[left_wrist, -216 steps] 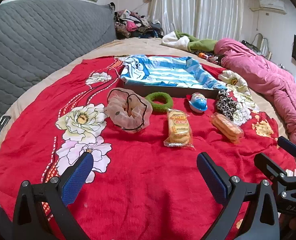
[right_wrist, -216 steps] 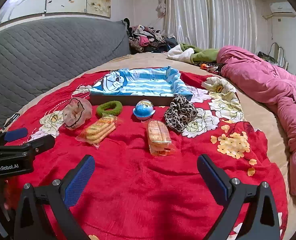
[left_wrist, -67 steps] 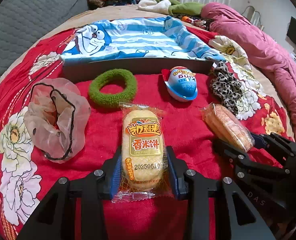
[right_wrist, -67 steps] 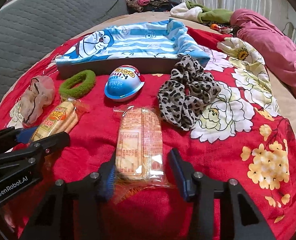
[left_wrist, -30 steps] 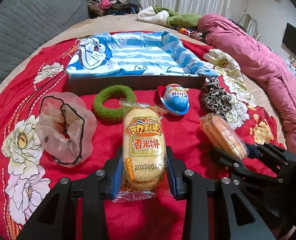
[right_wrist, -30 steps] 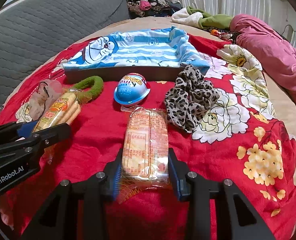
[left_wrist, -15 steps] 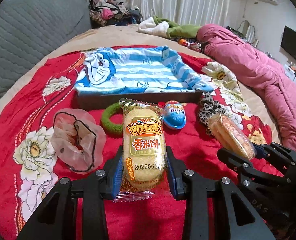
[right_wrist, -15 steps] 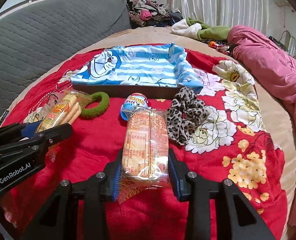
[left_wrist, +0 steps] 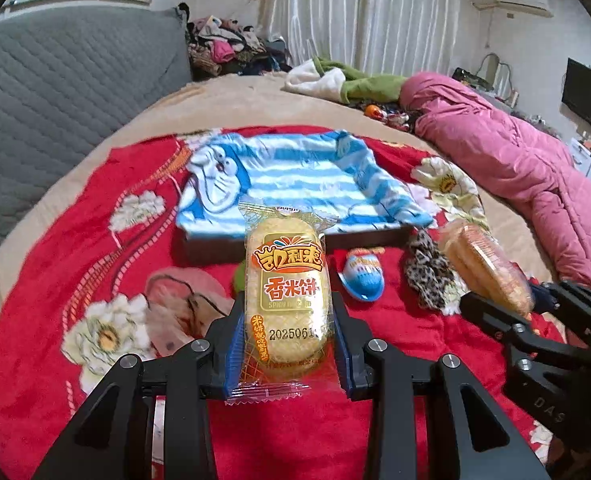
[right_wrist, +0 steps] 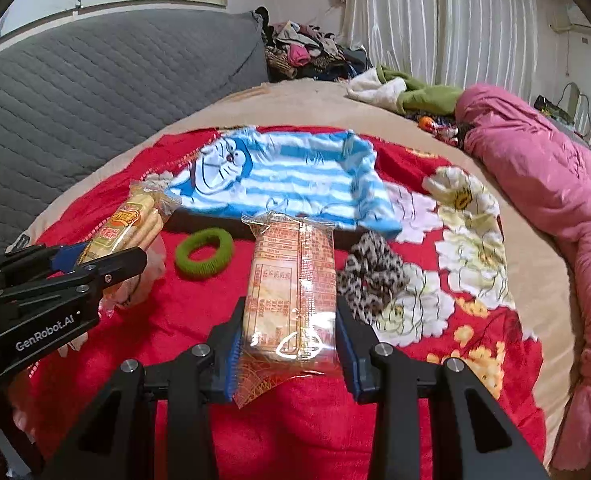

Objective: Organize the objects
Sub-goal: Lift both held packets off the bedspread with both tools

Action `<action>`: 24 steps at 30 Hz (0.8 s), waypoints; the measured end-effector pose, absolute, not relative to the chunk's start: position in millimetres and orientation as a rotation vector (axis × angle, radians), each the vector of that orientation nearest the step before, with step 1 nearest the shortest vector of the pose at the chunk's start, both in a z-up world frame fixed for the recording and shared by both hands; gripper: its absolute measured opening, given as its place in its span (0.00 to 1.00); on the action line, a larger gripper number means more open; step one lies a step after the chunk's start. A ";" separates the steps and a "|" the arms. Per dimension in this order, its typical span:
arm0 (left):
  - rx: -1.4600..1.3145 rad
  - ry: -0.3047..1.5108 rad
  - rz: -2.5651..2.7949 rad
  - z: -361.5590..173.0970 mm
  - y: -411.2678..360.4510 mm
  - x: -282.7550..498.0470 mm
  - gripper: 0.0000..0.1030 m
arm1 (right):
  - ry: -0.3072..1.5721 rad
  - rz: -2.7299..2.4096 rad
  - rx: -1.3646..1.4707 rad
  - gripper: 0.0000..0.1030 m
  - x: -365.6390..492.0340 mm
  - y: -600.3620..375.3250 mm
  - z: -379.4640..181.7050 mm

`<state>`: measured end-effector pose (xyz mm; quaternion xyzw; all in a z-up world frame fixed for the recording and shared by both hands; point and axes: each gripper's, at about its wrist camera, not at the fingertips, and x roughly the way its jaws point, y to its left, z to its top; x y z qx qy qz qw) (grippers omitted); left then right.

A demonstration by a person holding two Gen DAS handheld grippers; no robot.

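My left gripper [left_wrist: 287, 344] is shut on a yellow rice-cracker packet [left_wrist: 285, 292] and holds it above the red blanket. My right gripper [right_wrist: 289, 354] is shut on a second cracker packet [right_wrist: 291, 280], label side down, also lifted. Each gripper shows in the other's view: the right one [left_wrist: 495, 280] and the left one [right_wrist: 107, 248]. A tray lined with blue striped Doraemon cloth [left_wrist: 295, 180] lies ahead; it also shows in the right wrist view [right_wrist: 287, 176]. On the blanket lie a green hair tie [right_wrist: 204, 253], a leopard scrunchie [right_wrist: 369, 276], a blue egg toy [left_wrist: 361, 276] and a sheer pink scrunchie [left_wrist: 183, 300].
A grey quilted headboard [left_wrist: 63, 92] stands at the left. A pink duvet [left_wrist: 527, 184] lies along the right side of the bed. Clothes [left_wrist: 231, 46] are piled at the far end by the curtains. The red flowered blanket [right_wrist: 199, 320] covers the bed.
Both grippers have risen with their cracker packets and moved toward the tray. The objects on the blanket look smaller and farther below.
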<state>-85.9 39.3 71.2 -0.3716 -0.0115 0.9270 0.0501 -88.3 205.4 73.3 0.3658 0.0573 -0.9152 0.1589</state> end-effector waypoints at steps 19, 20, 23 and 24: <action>-1.021 0.016 2.894 132.1 19.3 -113.4 0.38 | 0.205 -2.634 0.882 0.39 -103.7 169.3 137.7; -1.017 0.017 2.895 134.1 18.5 -114.8 0.38 | 0.206 -2.634 0.878 0.39 -105.3 168.6 139.0; -0.997 0.027 2.911 139.7 16.8 -118.0 0.38 | 0.211 -2.633 0.864 0.39 -108.3 163.3 144.9; -0.993 0.025 2.912 141.2 16.7 -118.8 0.38 | 0.213 -2.634 0.859 0.39 -109.1 161.8 147.0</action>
